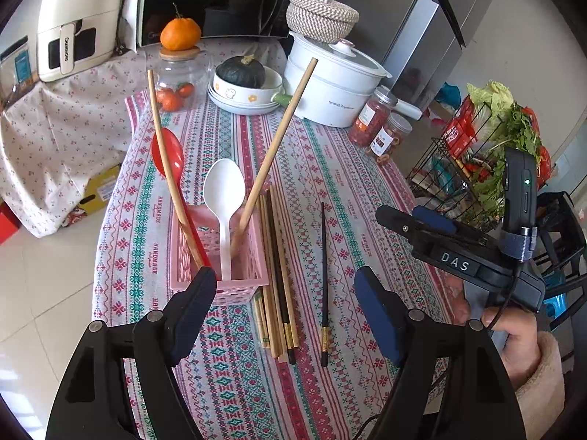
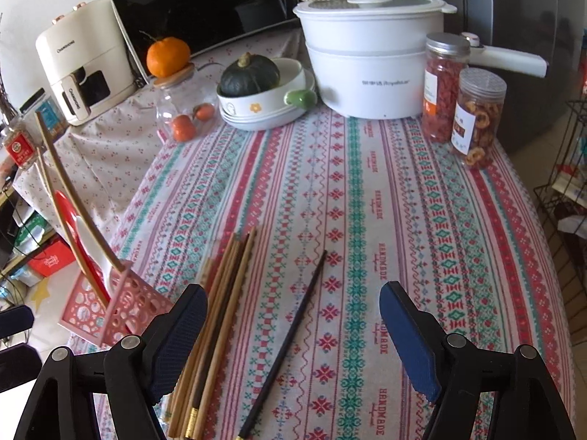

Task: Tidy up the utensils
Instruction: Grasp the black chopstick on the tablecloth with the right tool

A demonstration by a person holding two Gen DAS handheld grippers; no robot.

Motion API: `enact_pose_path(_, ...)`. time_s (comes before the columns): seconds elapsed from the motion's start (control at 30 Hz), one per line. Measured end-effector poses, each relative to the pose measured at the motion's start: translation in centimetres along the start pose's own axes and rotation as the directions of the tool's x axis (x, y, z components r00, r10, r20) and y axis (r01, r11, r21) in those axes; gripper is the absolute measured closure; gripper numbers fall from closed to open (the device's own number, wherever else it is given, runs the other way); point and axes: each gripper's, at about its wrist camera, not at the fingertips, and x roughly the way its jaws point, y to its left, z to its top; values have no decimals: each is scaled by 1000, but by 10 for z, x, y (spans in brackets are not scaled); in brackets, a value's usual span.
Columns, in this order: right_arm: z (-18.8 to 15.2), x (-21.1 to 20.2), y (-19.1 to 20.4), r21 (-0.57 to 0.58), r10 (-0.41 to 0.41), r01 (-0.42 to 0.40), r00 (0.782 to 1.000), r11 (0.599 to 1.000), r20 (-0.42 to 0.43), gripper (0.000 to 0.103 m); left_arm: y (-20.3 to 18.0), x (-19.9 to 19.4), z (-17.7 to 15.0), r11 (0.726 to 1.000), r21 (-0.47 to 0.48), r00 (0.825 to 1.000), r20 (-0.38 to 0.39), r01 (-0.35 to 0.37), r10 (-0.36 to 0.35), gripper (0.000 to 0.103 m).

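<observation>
While the pink basket [image 1: 220, 256] stands at the left of the counter [image 1: 367, 190] holding spoons and two long sticks, the left hand-held gripper [image 1: 284, 308] hangs released over the chopstick bundle [image 1: 275, 275] just beside it. Further right, apart on open cloth, lies the lone black chopstick [image 2: 290, 333], its length running away from the released right hand-held gripper [image 2: 293, 341], which straddles it and is nearer. Free room lies rightward.

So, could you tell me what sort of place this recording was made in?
Most likely a home kitchen or dining corner. A microwave and a cream countertop appliance stand behind the cloth-covered table, which holds a white cooking pot, and a wire rack of vegetables stands beside it.
</observation>
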Motion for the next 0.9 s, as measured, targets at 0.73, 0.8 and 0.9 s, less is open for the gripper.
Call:
enact_pose_path(0.73,-22,120,2,-98,-222,204,949,974,-226,18,13,0,-3,992,27,992,36,-126,125,0)
enact_pose_path(0.8,-22,121,0,-91,-215,199,951,976,-221,17,11,-3,-3,991,38,990,61,-129,126,0)
enact_pose_path(0.9,-24,122,0,-91,-207,191,955,977,-214,17,9,-7,-2,993,41,991,79,-115,111,0)
